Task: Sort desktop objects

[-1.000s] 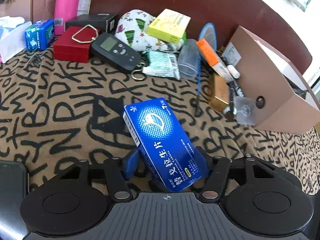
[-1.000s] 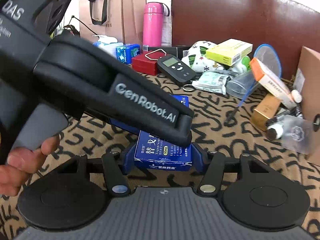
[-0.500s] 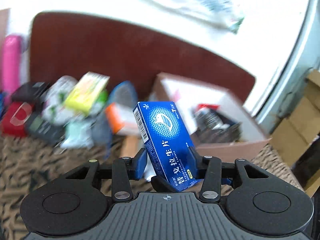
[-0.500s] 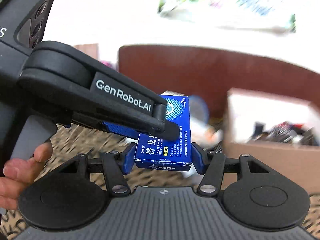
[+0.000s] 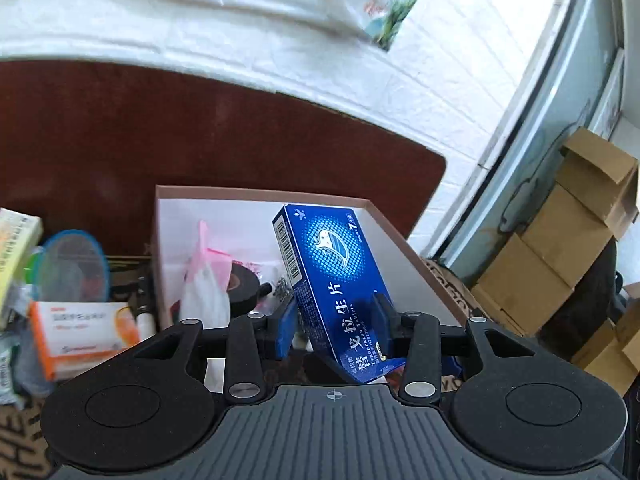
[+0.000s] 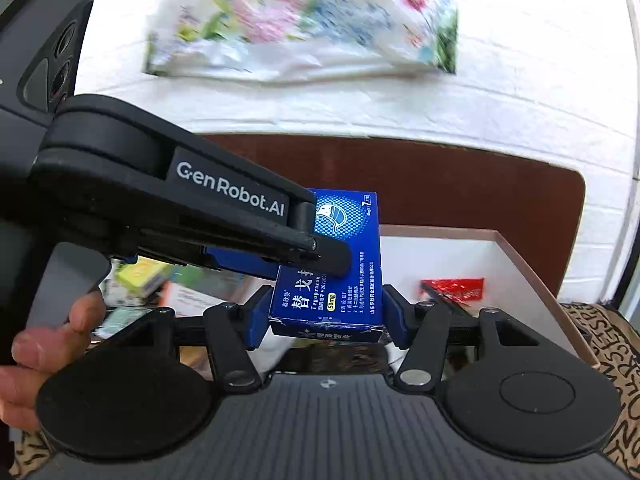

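Blue medicine box [image 5: 334, 288] hangs in the air over the open cardboard box [image 5: 400, 240], tilted, with both of your tools on it: the left hand-held gripper [image 5: 336, 322] has just been closing and now pinches its lower part across the narrow way, while the right hand-held gripper [image 6: 326, 312] clamps the bottom end across its wider face. Judge it light and hollow: thin glossy card that dents if you squeeze hard and slides a little on smooth pads, so hold it on the flat faces near the edges, where the folds stiffen it. Your hand [image 6: 52, 344] shows at the left tool's grip in the right wrist view. Inside the white-lined cardboard box lie a roll of black tape [image 5: 244, 284], a soft pink-and-white bag [image 5: 206, 280] and a crinkly red packet [image 6: 454, 288]. Beside it sit an orange-and-white carton [image 5: 84, 332] and a blue-rimmed clear lid [image 5: 74, 266], against a dark red backboard [image 5: 200, 140].
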